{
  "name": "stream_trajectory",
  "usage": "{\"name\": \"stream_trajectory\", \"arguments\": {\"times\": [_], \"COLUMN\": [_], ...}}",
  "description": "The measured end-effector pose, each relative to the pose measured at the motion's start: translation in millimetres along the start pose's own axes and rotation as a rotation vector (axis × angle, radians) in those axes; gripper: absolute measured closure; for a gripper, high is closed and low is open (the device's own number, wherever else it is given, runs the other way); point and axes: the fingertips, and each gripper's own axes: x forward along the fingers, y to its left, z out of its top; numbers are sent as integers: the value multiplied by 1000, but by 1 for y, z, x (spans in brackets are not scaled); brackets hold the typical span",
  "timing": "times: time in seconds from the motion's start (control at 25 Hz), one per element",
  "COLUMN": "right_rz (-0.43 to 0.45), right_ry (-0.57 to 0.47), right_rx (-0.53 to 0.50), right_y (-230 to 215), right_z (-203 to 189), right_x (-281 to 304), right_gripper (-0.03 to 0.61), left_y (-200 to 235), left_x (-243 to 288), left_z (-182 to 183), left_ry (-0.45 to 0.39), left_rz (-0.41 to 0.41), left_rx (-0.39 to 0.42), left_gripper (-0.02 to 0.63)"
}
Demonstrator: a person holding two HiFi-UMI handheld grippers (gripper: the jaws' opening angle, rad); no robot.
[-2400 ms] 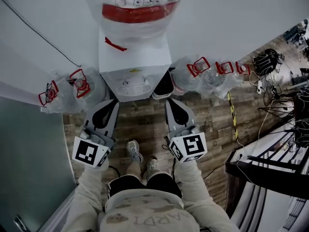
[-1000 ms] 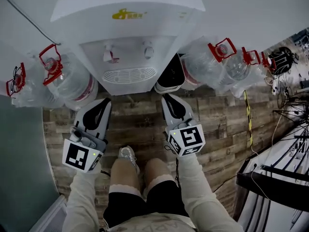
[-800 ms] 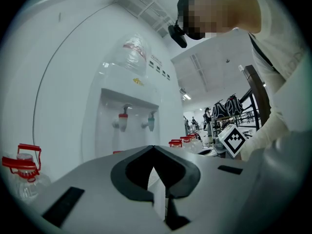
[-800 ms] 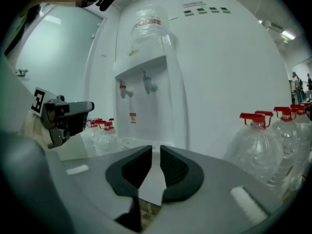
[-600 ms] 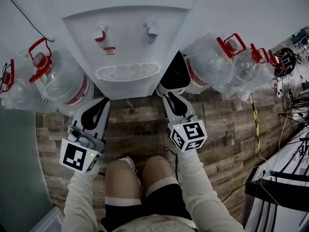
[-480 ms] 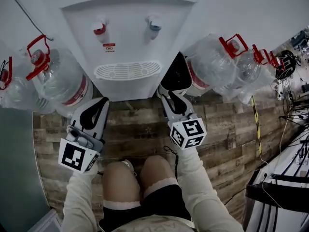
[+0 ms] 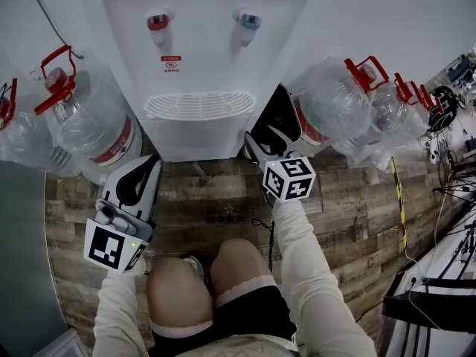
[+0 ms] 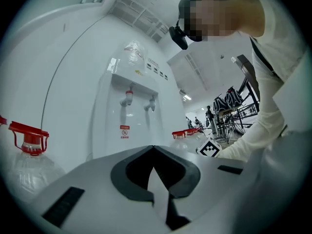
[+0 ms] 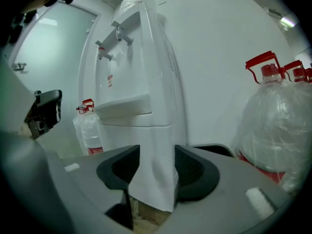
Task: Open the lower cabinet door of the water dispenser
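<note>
The right claw has its two grey jaws apart, and they are opening. In the gap you can see the front corner of the tall white plastic water dispenser, low down. I cannot tell if the jaws touch it, and they do not squeeze anything. From the head view this right claw sits at the dispenser's bottom right corner, just beside a dark thing with a pale rim.

The left claw has its jaws together with nothing in them. It points at the dispenser's bottom left corner and sits near it.

The flat white lower cabinet door is on the low part of the dispenser, under the tray ledge. It lies flat against the box.

Higher up are a red tap and a blue tap. Big clear water bottles with red handles stand on both sides, left and right. All of it stands on a brown wooden plank floor.
</note>
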Motion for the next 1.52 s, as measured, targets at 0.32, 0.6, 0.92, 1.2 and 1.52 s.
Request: {"name": "stream_trajectory", "arguments": {"times": [0.32, 0.6, 0.92, 1.2, 1.52], "right_rz": [54, 53, 18, -1, 46], "right_ry": [90, 112, 109, 101, 91], "right_rx": [-30, -20, -7, 2, 27], "right_y": [-5, 1, 2, 6, 25], "right_z": [-11, -13, -13, -15, -26], "right_x": [42, 47, 47, 36, 0], "right_gripper": [295, 282, 290, 302, 307], "left_y": [7, 21, 23, 16, -1], "left_x": [-9, -16, -23, -19, -13], "left_z": [-7, -9, -18, -11, -4], "left_ry": [4, 6, 14, 5, -7], "left_rz": [9, 22, 25, 15, 4], "left_rx": [-6, -3, -10, 7, 8], "left_gripper": [611, 611, 611, 611, 611]}}
